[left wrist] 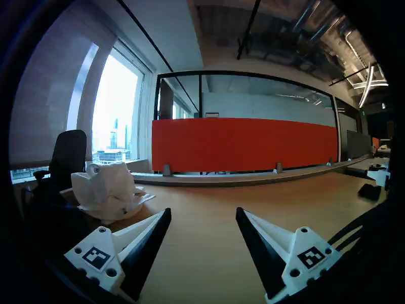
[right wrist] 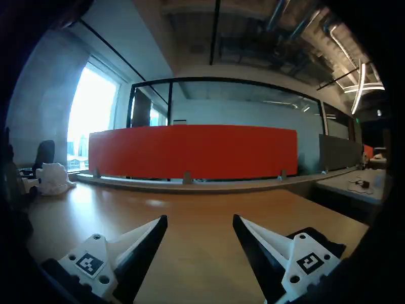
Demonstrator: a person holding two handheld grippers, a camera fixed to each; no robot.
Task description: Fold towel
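Note:
A crumpled white towel (left wrist: pixel 107 191) lies in a heap on the wooden desk (left wrist: pixel 212 223), just ahead and to the left of my left gripper (left wrist: pixel 202 213). That gripper is open, low over the desk, with nothing between its fingers. In the right gripper view the same white towel (right wrist: pixel 52 179) sits far off at the left edge of the desk (right wrist: pixel 202 218). My right gripper (right wrist: pixel 200 218) is open too and holds nothing, hovering low over bare wood.
An orange divider panel (left wrist: pixel 243 144) runs along the desk's far edge. A black office chair (left wrist: pixel 63 162) stands left, behind the towel, by a bright window (left wrist: pixel 114 119). A small black object (left wrist: pixel 369 191) lies at the right. A neighbouring desk (right wrist: pixel 359 185) lies to the right.

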